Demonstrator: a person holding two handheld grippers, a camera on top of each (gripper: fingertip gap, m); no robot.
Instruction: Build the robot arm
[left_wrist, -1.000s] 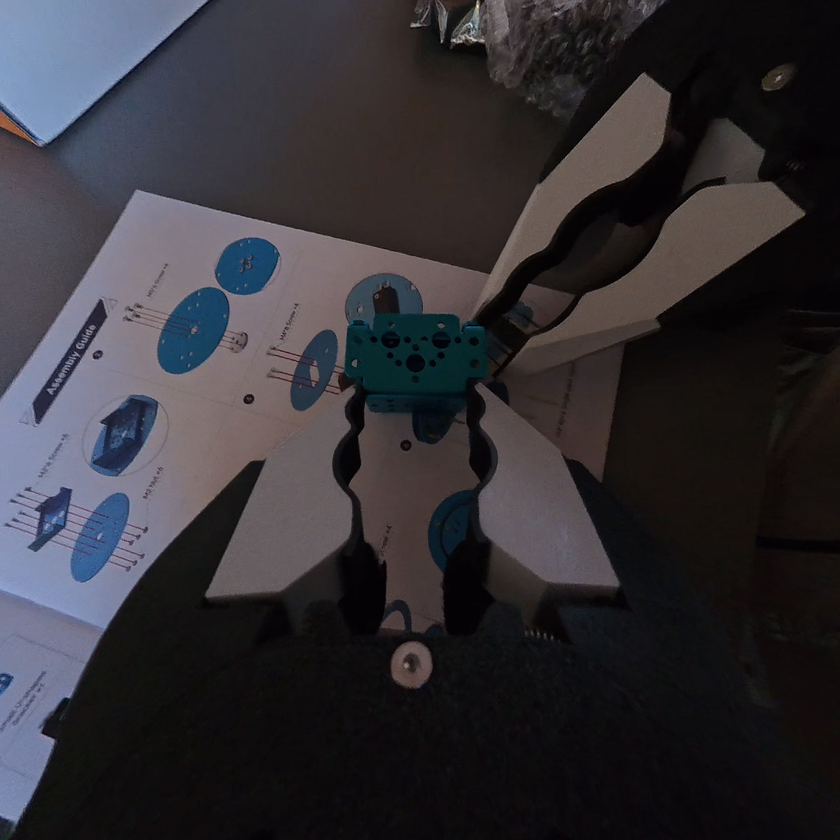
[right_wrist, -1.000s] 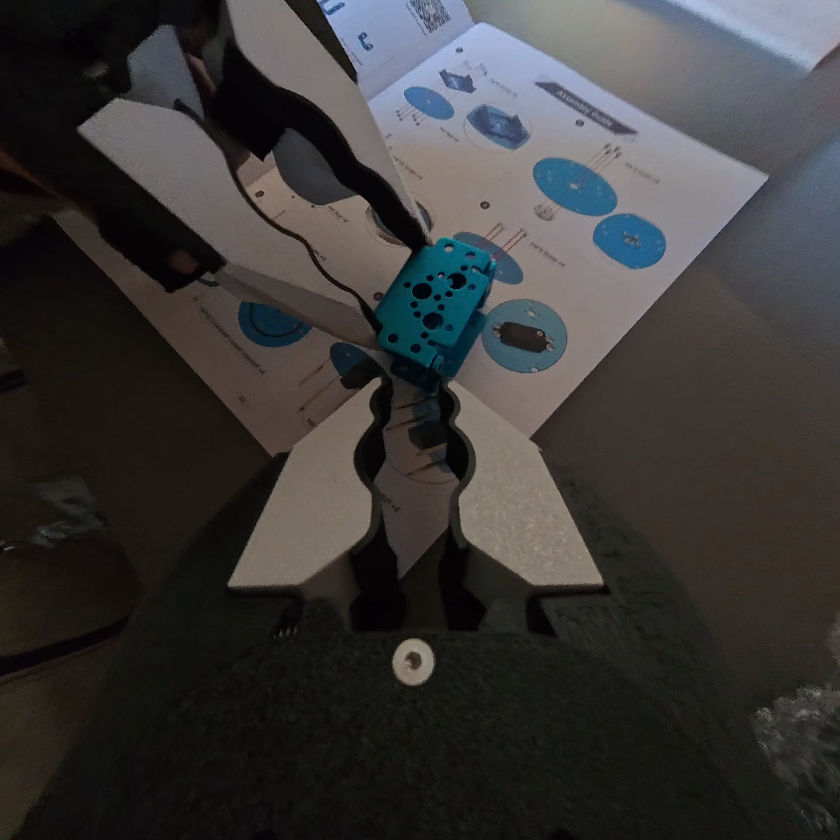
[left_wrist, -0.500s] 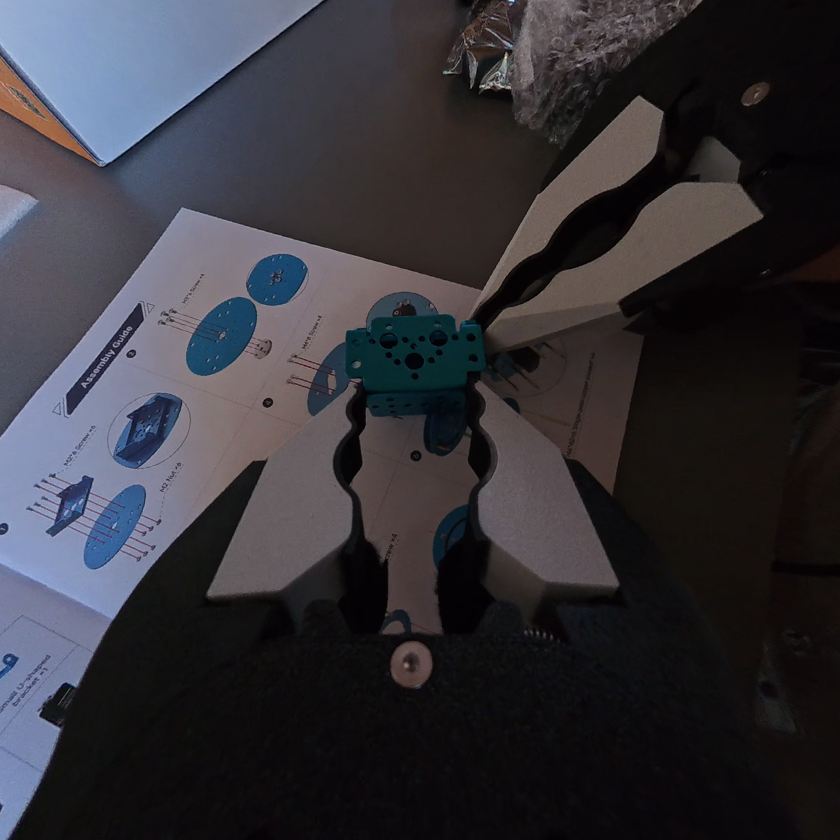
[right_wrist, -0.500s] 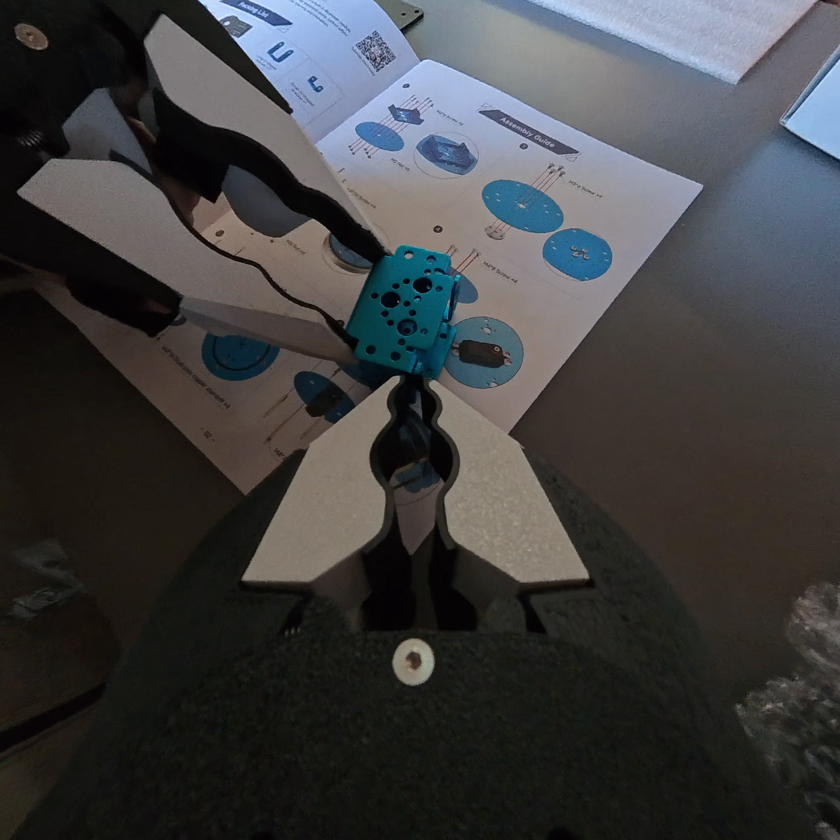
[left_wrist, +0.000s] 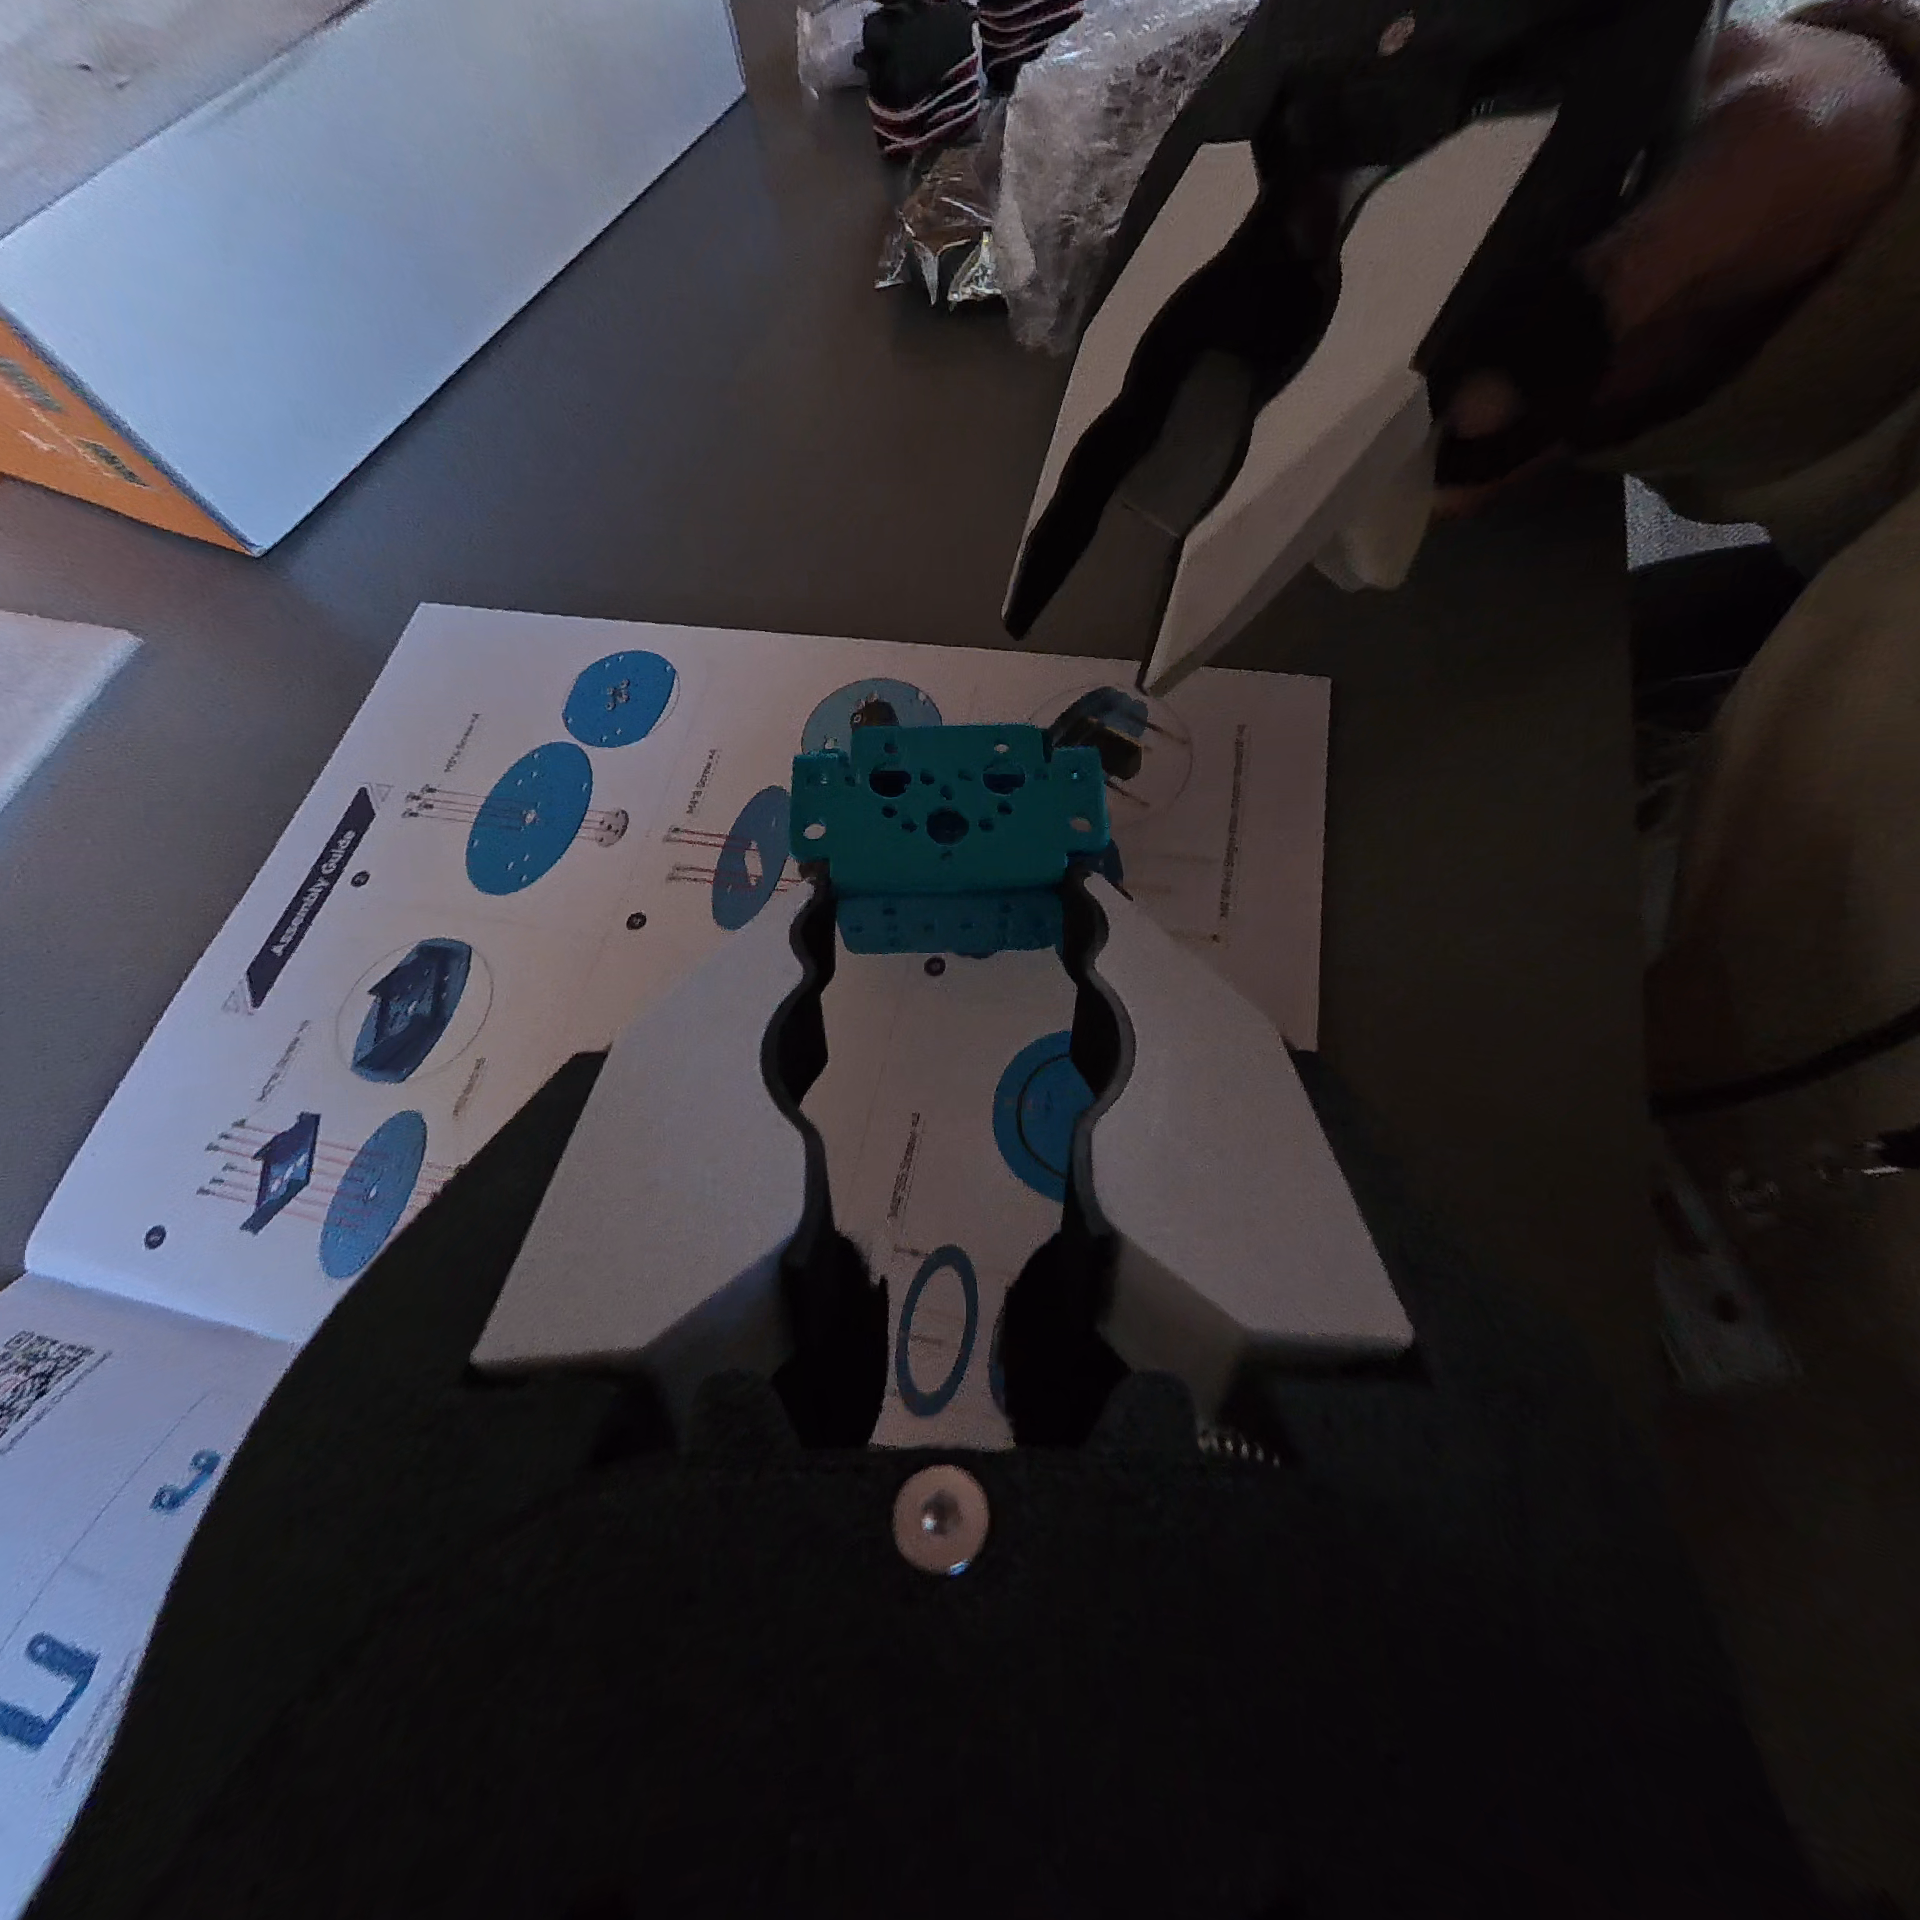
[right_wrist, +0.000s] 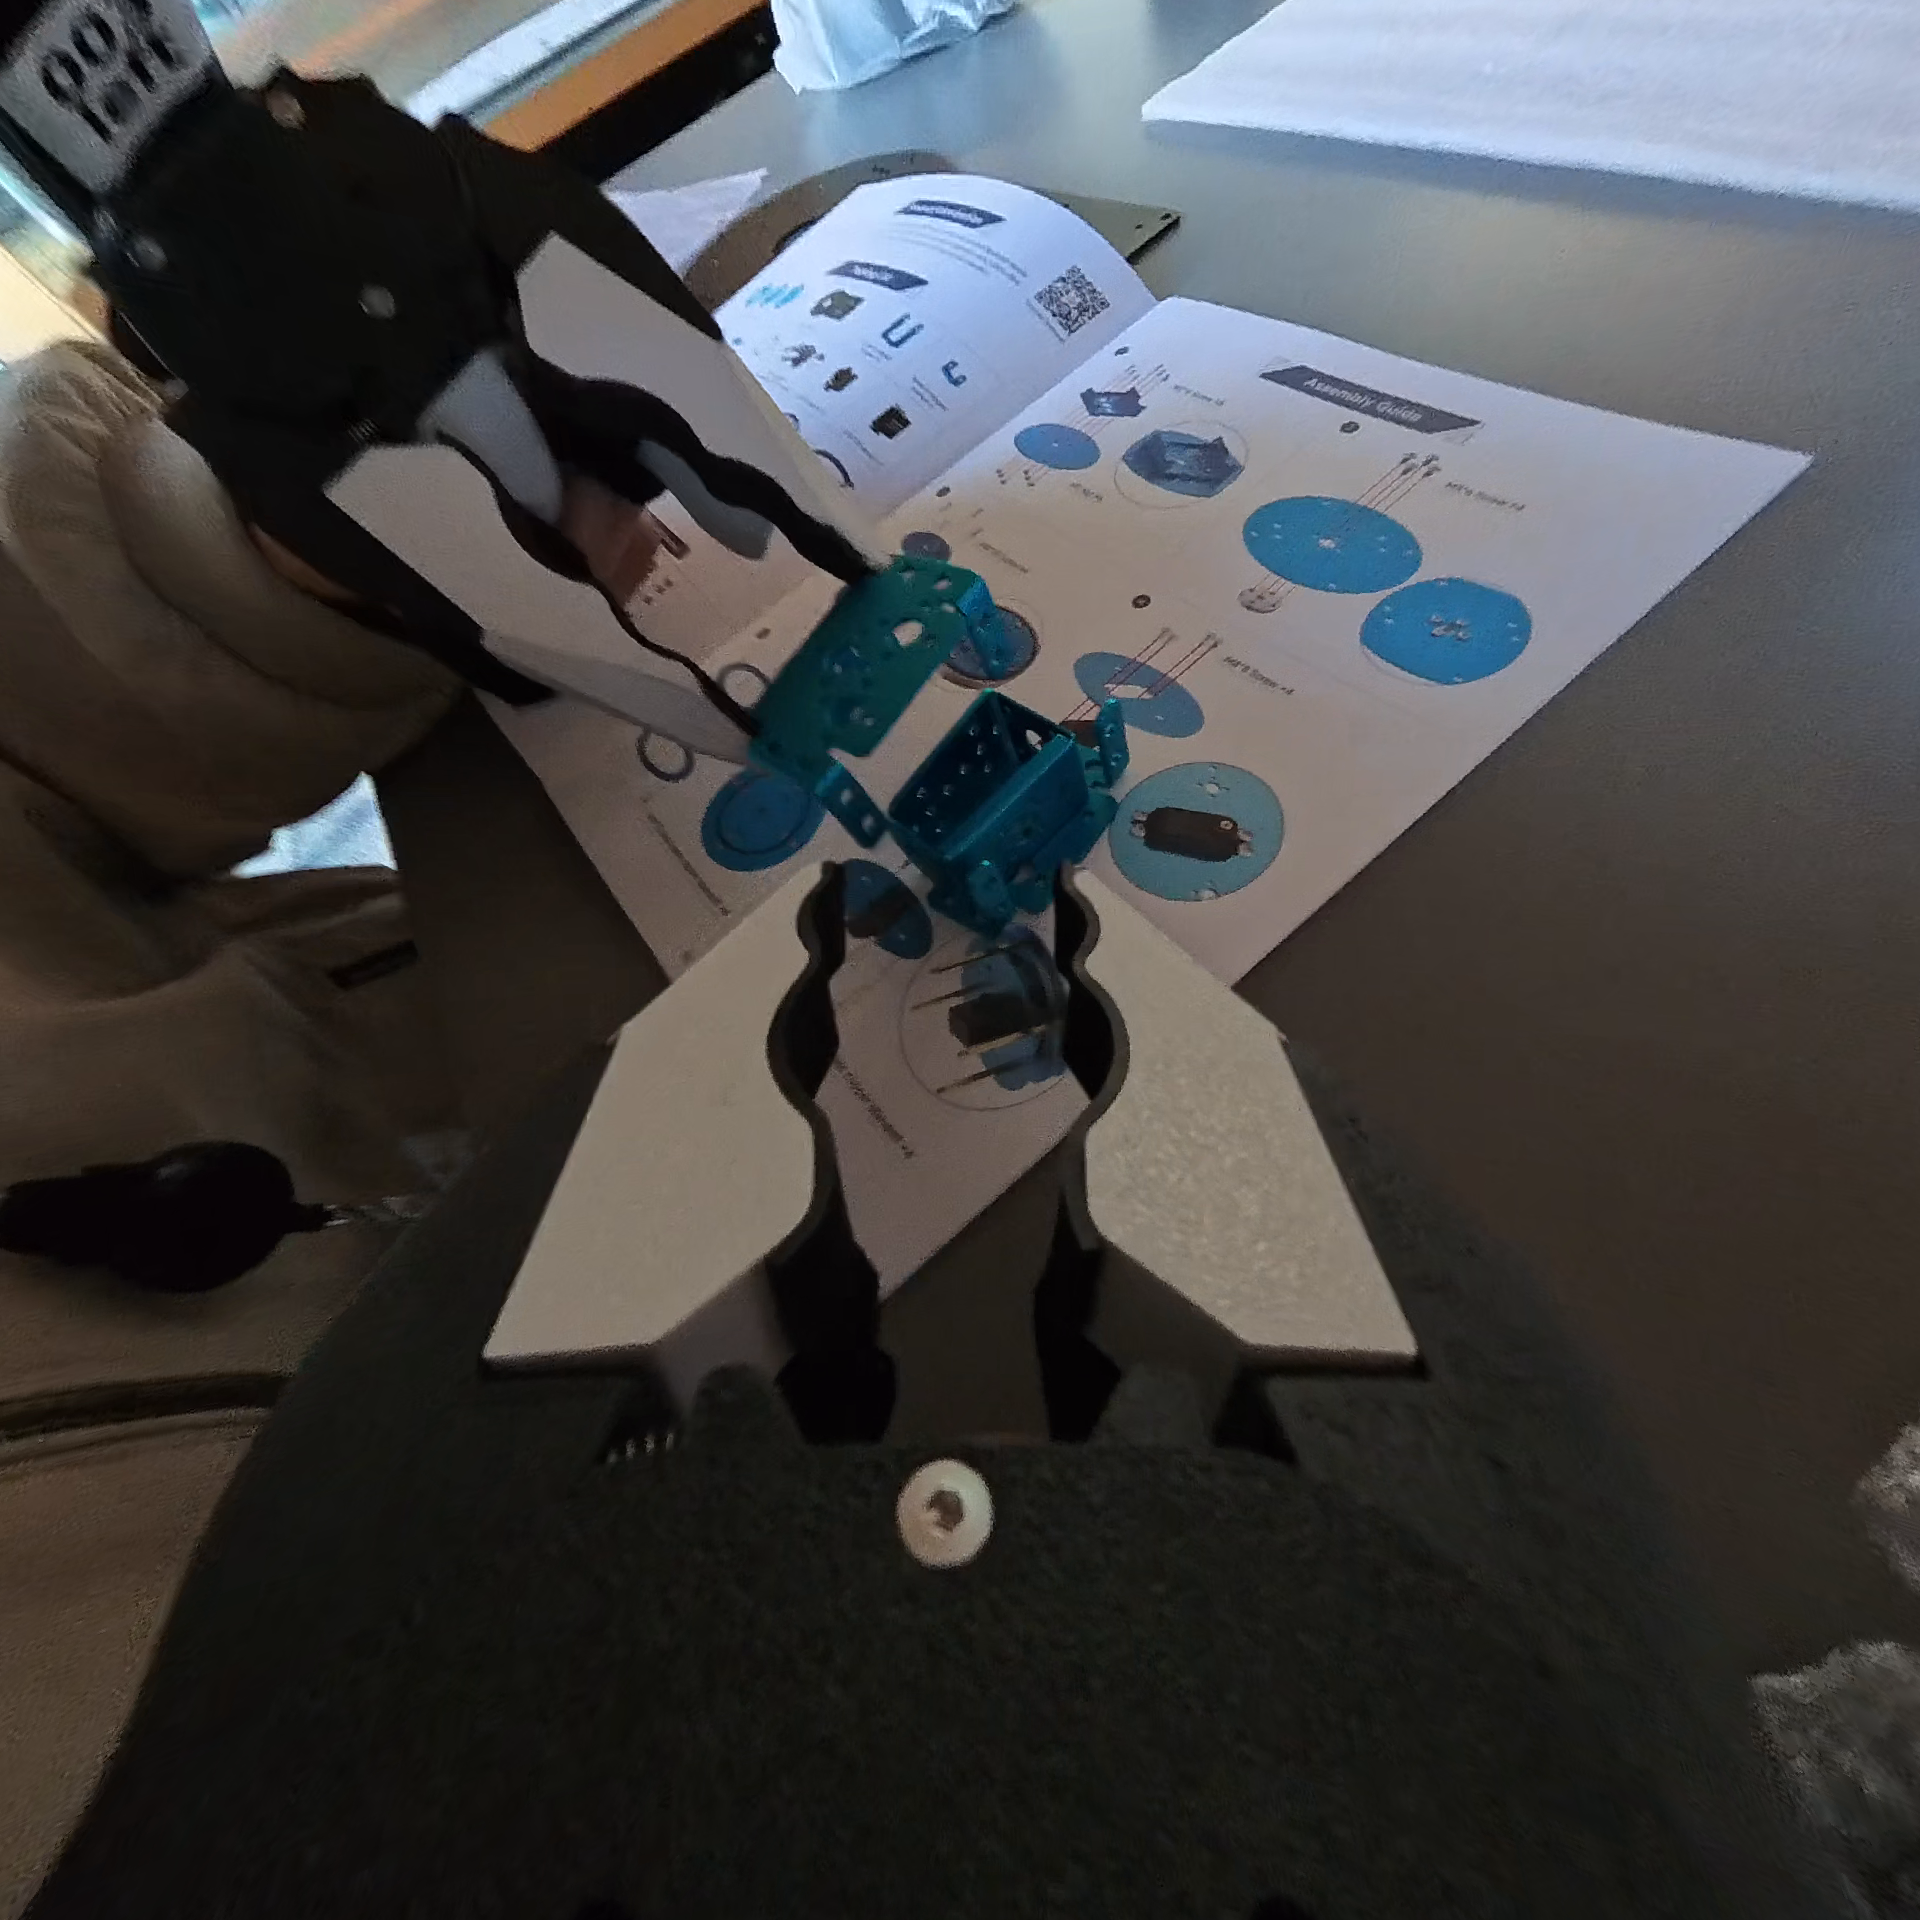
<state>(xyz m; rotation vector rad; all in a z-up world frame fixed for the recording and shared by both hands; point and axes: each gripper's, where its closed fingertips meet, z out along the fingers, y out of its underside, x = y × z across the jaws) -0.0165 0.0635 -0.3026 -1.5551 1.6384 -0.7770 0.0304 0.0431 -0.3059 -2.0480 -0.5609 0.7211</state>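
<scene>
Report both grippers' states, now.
Left gripper: shut on the teal perforated metal bracket.
Right gripper: open, holding nothing, tips close to that bracket.

open booklet (left_wrist: 499, 935), white box (left_wrist: 343, 249), foam sheet (right_wrist: 1558, 94)

Left gripper (left_wrist: 945, 894) pinches teal plate bracket (left_wrist: 940, 821), holed, tilted, above manual (left_wrist: 499, 831). Beside it, apart: blue box bracket (right_wrist: 987, 805), in front of right gripper (right_wrist: 951, 883).
</scene>
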